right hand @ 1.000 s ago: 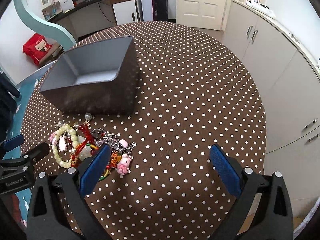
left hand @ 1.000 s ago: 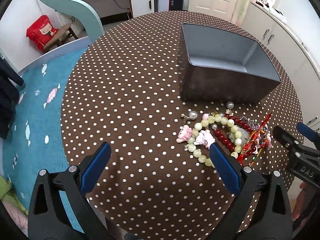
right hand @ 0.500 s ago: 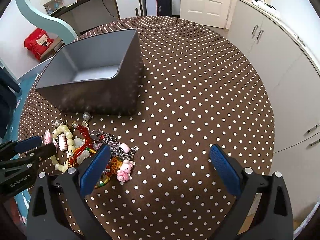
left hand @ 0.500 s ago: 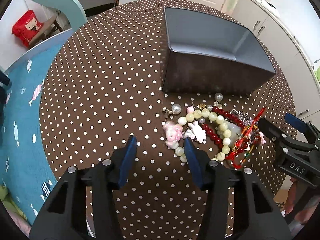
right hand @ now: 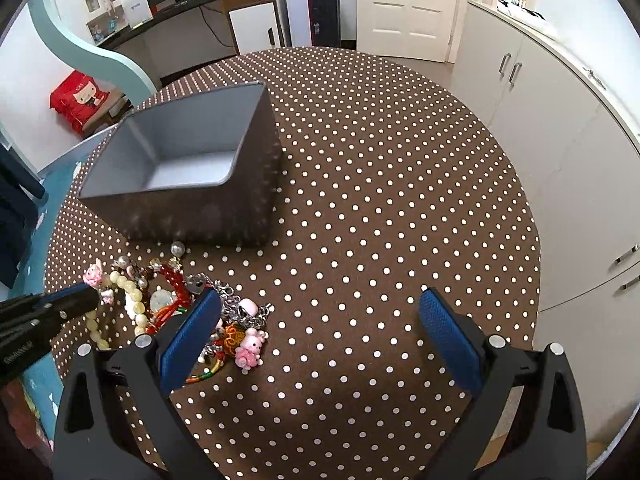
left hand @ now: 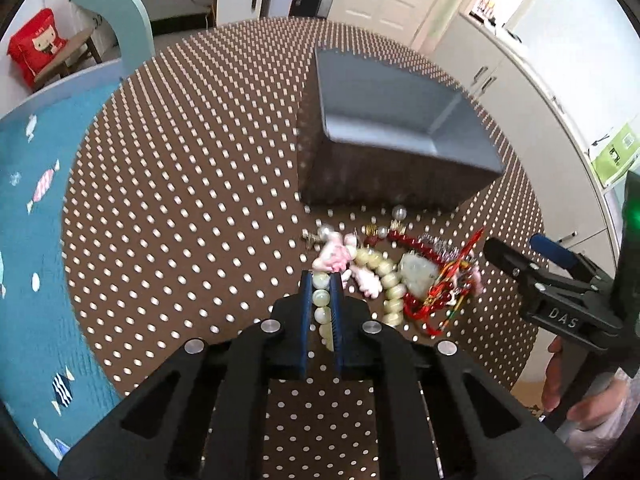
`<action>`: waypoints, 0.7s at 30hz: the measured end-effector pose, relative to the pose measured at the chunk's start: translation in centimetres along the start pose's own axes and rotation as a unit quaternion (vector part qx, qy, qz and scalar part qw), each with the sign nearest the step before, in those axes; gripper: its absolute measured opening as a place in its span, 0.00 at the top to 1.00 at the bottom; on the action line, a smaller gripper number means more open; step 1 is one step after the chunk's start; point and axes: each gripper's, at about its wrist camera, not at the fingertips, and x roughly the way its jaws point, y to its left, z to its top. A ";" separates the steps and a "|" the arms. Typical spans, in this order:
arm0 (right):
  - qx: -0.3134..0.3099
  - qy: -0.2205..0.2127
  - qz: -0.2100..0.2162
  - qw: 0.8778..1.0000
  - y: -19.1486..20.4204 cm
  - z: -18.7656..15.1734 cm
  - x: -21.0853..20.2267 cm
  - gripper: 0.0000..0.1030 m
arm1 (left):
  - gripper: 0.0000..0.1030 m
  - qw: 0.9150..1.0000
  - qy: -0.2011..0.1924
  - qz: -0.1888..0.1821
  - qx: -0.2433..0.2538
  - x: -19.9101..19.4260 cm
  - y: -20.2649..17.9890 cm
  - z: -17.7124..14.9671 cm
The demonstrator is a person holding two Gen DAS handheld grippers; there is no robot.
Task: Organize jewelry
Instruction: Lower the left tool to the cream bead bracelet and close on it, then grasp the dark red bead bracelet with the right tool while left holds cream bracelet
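A pile of jewelry lies on the polka-dot table in front of a grey box (left hand: 396,132), also in the right wrist view (right hand: 188,160). My left gripper (left hand: 321,280) is shut on the pale green bead bracelet (left hand: 380,270), with beads showing between its blue pads. The bracelet also shows in the right wrist view (right hand: 132,300). A red bead bracelet (left hand: 420,246), pink charms (left hand: 334,256) and a red tassel (left hand: 452,280) lie beside it. My right gripper (right hand: 320,320) is open and empty, its left pad just above the silver chain (right hand: 232,308) and pink pig charm (right hand: 250,346).
The round brown table (right hand: 380,200) ends close behind both grippers. White cabinets (right hand: 560,120) stand to the right. A blue rug (left hand: 32,220) and a light blue chair (left hand: 116,24) are on the left. Loose pearl beads (left hand: 399,212) lie by the box wall.
My left gripper moved forward over the pile and closed from open onto the pale green bead bracelet. The right gripper stayed open and shifted slightly forward.
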 end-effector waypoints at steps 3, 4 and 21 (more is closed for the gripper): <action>-0.002 -0.015 0.008 1.000 0.2 0.2 -0.9 0.07 | 0.91 1.000 -0.024 -0.001 0.008 -1.7 0.0 0.3; -0.004 -0.019 0.012 1.000 0.3 0.1 -1.2 0.07 | 0.91 0.999 -0.030 0.000 0.011 -2.2 0.0 0.4; -0.170 0.060 0.130 0.975 7.6 1.0 2.0 0.62 | 0.91 0.998 -0.057 -0.006 -0.001 -4.5 0.0 -0.4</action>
